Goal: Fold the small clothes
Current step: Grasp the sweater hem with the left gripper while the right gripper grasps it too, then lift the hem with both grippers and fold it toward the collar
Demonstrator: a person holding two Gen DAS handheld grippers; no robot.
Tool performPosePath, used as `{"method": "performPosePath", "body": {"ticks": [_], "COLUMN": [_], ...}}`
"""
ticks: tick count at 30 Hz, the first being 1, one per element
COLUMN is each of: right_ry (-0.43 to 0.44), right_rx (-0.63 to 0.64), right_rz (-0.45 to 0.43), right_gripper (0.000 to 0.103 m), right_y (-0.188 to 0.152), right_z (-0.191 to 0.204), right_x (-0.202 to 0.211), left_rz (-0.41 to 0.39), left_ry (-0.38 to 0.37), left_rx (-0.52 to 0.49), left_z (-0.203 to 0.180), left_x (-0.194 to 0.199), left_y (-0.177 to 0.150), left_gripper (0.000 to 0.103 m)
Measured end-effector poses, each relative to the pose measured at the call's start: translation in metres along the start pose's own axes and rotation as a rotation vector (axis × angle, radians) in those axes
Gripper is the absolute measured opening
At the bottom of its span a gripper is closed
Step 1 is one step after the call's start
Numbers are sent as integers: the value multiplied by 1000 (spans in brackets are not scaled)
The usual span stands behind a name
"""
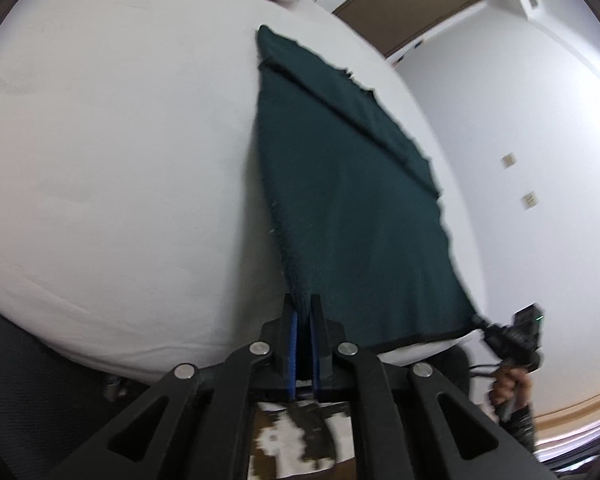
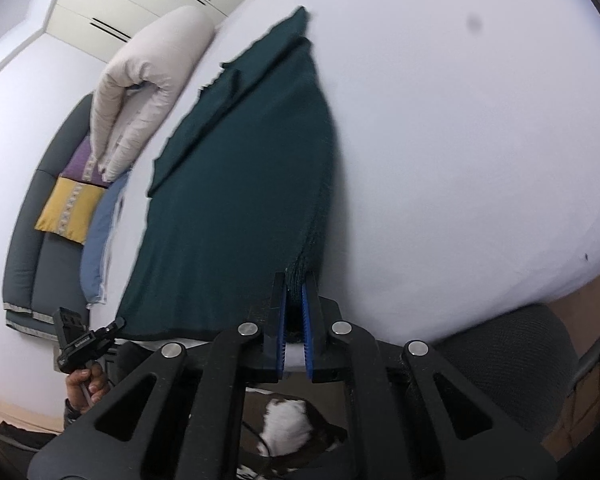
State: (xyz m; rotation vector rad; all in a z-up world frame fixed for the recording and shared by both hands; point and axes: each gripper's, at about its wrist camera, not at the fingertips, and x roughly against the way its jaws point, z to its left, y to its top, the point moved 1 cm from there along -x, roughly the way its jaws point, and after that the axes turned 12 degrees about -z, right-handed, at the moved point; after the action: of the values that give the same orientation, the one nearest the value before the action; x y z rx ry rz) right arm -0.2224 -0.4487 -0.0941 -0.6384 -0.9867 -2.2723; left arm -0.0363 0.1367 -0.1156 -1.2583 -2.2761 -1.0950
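Note:
A dark green knitted garment (image 1: 348, 200) lies stretched over the white bed (image 1: 120, 160), its near hem lifted. My left gripper (image 1: 305, 304) is shut on the garment's near left corner. My right gripper (image 1: 485, 325) shows at the right of the left wrist view, pinching the other near corner. In the right wrist view the garment (image 2: 240, 200) runs up the frame, and my right gripper (image 2: 296, 280) is shut on its near right corner. My left gripper (image 2: 118, 325) shows at the lower left there, clamped on the far corner of the hem.
A beige folded duvet (image 2: 140, 92) and a blue pillow (image 2: 100, 240) lie on the far side of the bed. A grey sofa (image 2: 24, 248) holds yellow and purple cushions. A brown and white rug (image 1: 300, 440) lies below. A door (image 1: 412, 4) is at the back.

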Motion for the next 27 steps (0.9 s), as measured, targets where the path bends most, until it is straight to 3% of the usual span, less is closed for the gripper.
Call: {"method": "performPosePath", "body": {"ticks": [14, 20, 27], "right_ry": [122, 123, 94], "right_rx": [26, 28, 39], "right_rz": [-105, -147, -191], "right_gripper": [6, 6, 6], "right_y": [90, 140, 197], "right_z": [67, 85, 95], "right_x": [-12, -38, -81], "left_rz": [-110, -141, -167], "left_ry": [-193, -234, -213], "left_rx": [129, 181, 215], "left_z": [-25, -27, -24], "left_x": [-3, -28, -64], "left_y": [69, 111, 161], "left_gripper": [6, 6, 6]}}
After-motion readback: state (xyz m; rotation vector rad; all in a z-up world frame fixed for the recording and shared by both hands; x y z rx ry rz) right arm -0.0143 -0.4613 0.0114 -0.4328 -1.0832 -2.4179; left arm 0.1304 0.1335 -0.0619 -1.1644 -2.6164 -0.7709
